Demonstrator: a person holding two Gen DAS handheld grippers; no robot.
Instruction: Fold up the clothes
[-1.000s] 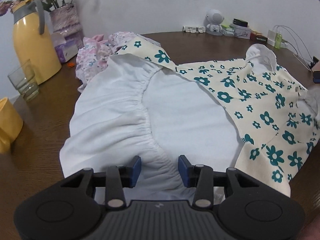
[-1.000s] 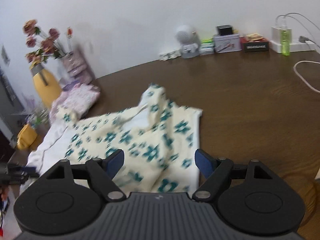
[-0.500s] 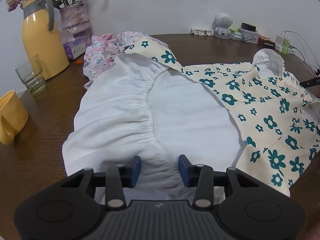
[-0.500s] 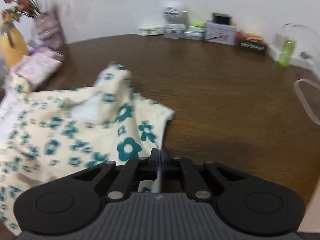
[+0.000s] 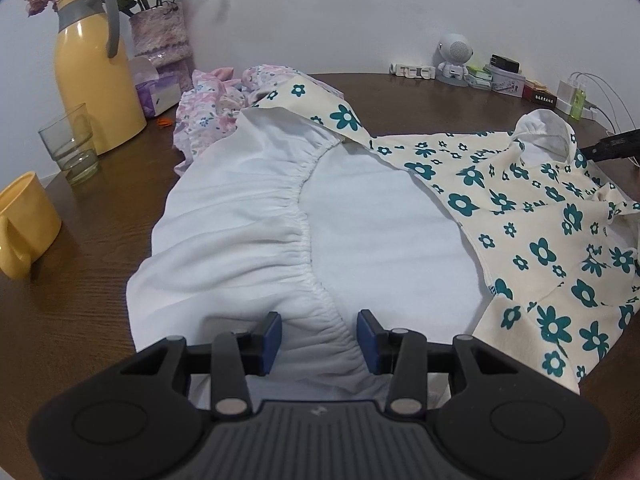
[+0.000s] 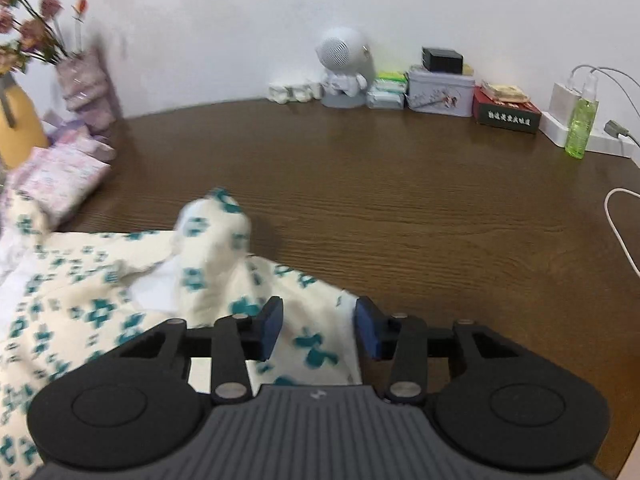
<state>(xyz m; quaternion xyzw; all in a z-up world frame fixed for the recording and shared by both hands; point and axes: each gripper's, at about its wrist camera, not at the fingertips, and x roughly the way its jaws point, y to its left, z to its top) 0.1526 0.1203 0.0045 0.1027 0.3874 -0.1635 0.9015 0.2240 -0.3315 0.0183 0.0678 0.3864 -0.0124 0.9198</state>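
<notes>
- On the brown table (image 5: 96,216), far left, a yellow mug (image 5: 24,224), a glass (image 5: 70,144) and a yellow jug (image 5: 94,80) stand well clear of the cloth.
- The floral dress (image 5: 552,216) lies spread out, white lining (image 5: 280,216) showing.
- Left gripper (image 5: 319,334): fingers spread, straddling the gathered white seam.
- Right gripper (image 6: 318,330): fingers apart over the dress's near right corner, nothing pinched.

Cream teal-flowered dress (image 5: 532,216), white lining (image 5: 360,216) upturned, spread rumpled across brown table (image 6: 400,200)
</notes>
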